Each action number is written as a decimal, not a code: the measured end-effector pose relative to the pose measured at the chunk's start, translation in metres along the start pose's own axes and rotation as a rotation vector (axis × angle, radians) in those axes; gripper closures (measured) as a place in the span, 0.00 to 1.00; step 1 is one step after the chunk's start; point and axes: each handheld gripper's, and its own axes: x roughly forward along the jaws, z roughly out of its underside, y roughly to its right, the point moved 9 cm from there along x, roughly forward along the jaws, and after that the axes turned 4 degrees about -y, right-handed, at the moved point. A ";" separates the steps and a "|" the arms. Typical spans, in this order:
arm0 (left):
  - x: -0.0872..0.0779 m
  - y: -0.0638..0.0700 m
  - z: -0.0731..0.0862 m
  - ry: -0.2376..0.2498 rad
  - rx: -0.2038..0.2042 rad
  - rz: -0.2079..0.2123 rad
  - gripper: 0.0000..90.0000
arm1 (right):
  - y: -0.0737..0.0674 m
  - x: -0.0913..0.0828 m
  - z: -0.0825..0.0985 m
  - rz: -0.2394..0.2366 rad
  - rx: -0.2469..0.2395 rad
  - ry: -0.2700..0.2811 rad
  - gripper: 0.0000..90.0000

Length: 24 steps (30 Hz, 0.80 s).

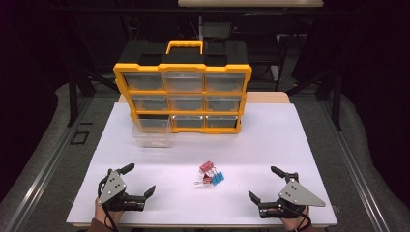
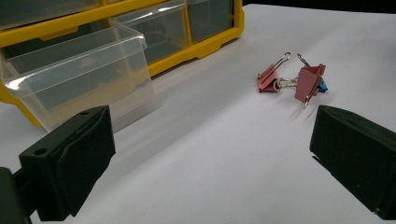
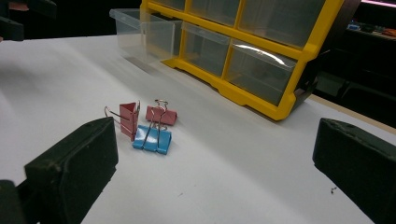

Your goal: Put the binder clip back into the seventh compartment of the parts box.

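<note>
Your left hand-held gripper [image 1: 138, 180] rests near the front left corner of the counter [image 1: 270, 140], jaws spread wide and released, with nothing between them. Your right hand-held gripper [image 1: 266, 183] sits near the front right corner, also released, its jaws wide apart and empty.

The binder clips lie in a small cluster between your two hand-held grippers, a little nearer the front edge than the back and well apart from either one. There are two red binder clips [image 1: 206, 166] and one blue binder clip [image 1: 218, 178]. In your right gripper view the blue binder clip [image 3: 152, 139] lies flat, nearest the camera, with one red clip standing up against its left end and the other just behind it. In your left gripper view the cluster sits ahead and to the right, the red binder clips [image 2: 309, 81] in front and the blue binder clip [image 2: 323, 86] mostly hidden behind them.

A clear drawer [image 1: 152, 131] is pulled out from the bottom left slot of the yellow organizer [image 1: 183, 96], which stands at the back of the counter. The drawer lies ahead of your left hand-held gripper and left of the clips; in your left gripper view the clear drawer [image 2: 79, 74] looks empty.
</note>
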 end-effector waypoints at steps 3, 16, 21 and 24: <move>0.002 0.002 0.001 -0.018 0.003 0.015 0.00 | 0.000 0.001 0.000 -0.010 -0.001 -0.007 0.00; 0.017 0.012 -0.005 -0.093 0.006 0.089 0.00 | -0.003 0.007 0.003 -0.044 -0.002 -0.041 0.00; 0.023 0.017 -0.007 -0.117 0.009 0.121 0.00 | -0.002 0.007 0.004 -0.043 -0.001 -0.043 0.00; 0.027 0.019 -0.008 -0.127 0.006 0.138 0.00 | -0.002 0.007 0.004 -0.042 0.002 -0.045 0.00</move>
